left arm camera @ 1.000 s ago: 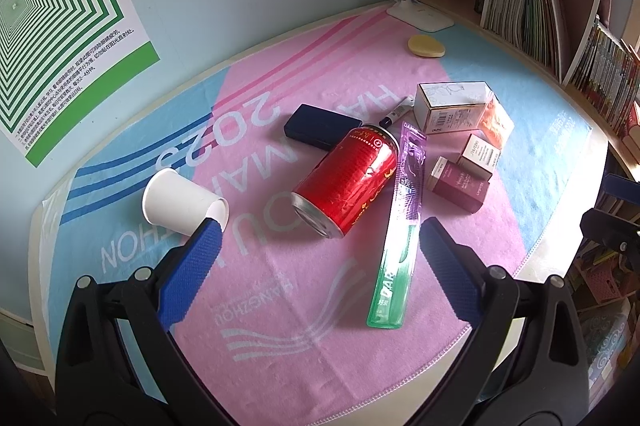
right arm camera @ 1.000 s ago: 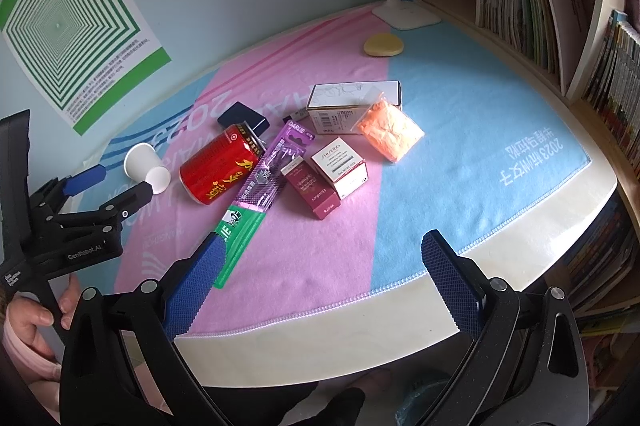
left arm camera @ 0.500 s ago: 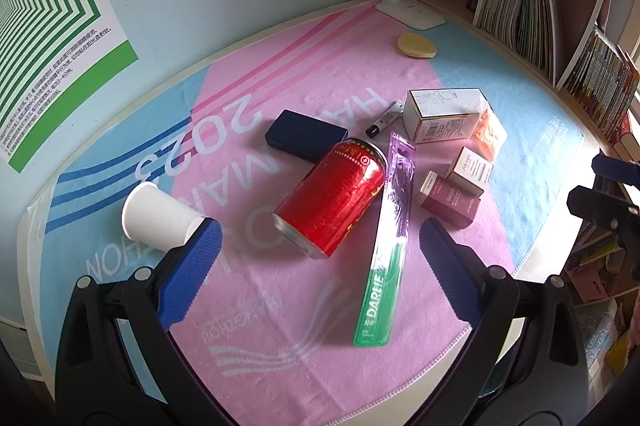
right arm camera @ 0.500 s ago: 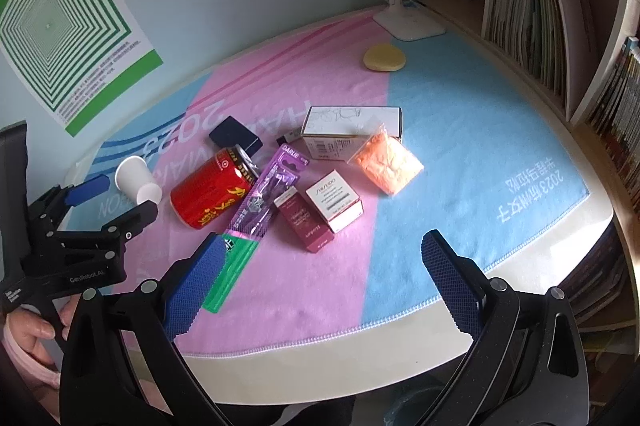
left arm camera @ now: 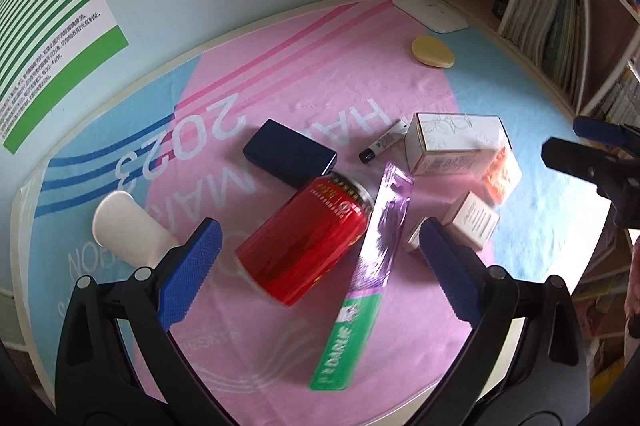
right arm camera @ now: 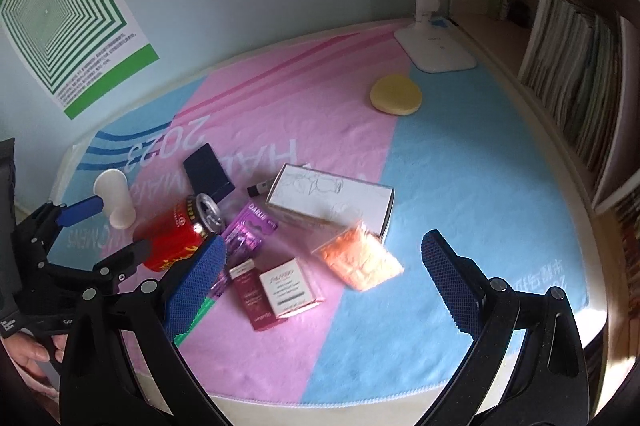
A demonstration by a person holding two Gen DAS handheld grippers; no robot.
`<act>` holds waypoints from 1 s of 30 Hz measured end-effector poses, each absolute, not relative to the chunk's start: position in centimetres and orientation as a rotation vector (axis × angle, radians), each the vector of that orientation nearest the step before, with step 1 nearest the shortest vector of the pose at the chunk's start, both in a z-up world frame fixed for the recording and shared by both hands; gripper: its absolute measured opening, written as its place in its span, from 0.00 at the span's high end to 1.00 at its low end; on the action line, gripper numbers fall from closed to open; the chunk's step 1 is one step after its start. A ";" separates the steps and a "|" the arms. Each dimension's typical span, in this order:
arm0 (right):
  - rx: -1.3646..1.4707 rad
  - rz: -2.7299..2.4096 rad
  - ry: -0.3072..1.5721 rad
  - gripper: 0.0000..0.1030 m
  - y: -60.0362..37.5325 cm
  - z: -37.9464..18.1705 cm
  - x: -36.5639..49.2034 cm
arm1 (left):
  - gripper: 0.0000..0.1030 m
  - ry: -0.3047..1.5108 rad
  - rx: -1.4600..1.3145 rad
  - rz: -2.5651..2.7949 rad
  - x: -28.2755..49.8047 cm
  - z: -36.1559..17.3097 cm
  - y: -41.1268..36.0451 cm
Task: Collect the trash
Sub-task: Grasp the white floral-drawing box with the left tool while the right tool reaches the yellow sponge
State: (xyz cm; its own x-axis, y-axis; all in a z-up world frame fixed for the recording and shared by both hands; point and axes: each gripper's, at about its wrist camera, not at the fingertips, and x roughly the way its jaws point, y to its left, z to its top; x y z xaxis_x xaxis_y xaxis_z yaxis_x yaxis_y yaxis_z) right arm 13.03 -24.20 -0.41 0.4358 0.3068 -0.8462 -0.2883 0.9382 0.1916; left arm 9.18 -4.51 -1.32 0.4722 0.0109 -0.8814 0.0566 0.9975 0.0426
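Both jaws gape wide, nothing gripped: left gripper (left arm camera: 316, 258) hangs over the red can (left arm camera: 306, 240), right gripper (right arm camera: 324, 266) above the orange packet (right arm camera: 358, 258). "DARLIE" reads on the purple-green toothbrush pack (left arm camera: 366, 274) lying just right of the can. "2023" shows on the mat (left arm camera: 280, 78). White paper cup (left arm camera: 128, 230) lies tipped, far left.

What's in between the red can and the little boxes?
The purple and green toothbrush pack lies between the red can and the little boxes, leaning against the can. The left wrist view shows it best.
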 end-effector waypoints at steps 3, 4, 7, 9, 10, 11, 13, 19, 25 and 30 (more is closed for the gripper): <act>-0.017 0.438 1.070 0.06 -25.3 -0.8 16.6 | 0.06 1.104 0.018 0.044 10.5 -1.6 -6.2; -0.033 0.452 1.070 0.06 -25.6 -0.9 17.5 | 0.06 1.113 0.001 0.063 10.9 -1.8 -6.7; -0.059 0.500 1.083 0.06 -26.6 -1.4 20.5 | 0.06 1.152 -0.045 0.112 12.0 -2.4 -8.1; -0.076 0.529 1.096 0.06 -27.1 -2.0 22.4 | 0.06 1.171 -0.081 0.138 12.5 -2.7 -8.9; -0.091 0.538 1.102 0.06 -27.3 -2.4 23.4 | 0.06 1.180 -0.103 0.152 12.8 -2.8 -9.3; -0.100 0.546 1.108 0.06 -27.3 -2.6 24.1 | 0.06 1.191 -0.125 0.167 13.2 -3.1 -9.7; -0.119 0.569 1.125 0.06 -27.5 -3.3 25.8 | 0.06 1.214 -0.159 0.191 13.8 -3.6 -10.3; -0.187 0.649 1.168 0.06 -26.9 -5.3 29.7 | 0.06 1.271 -0.259 0.251 15.8 -4.9 -11.7; -0.257 0.720 1.187 0.06 -26.1 -6.9 32.8 | 0.06 1.313 -0.378 0.323 17.4 -6.2 -12.3; -0.307 0.769 1.210 0.06 -25.5 -8.6 35.0 | 0.06 1.352 -0.504 0.376 18.3 -7.3 -12.6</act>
State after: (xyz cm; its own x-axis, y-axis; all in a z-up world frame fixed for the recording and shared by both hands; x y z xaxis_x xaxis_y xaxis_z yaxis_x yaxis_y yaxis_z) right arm 35.02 -25.52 -8.59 0.1438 0.3667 -0.9192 -0.6765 0.7144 0.1791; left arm 18.30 -12.58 -7.30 0.1852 -0.0308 -0.9822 -0.5332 0.8364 -0.1268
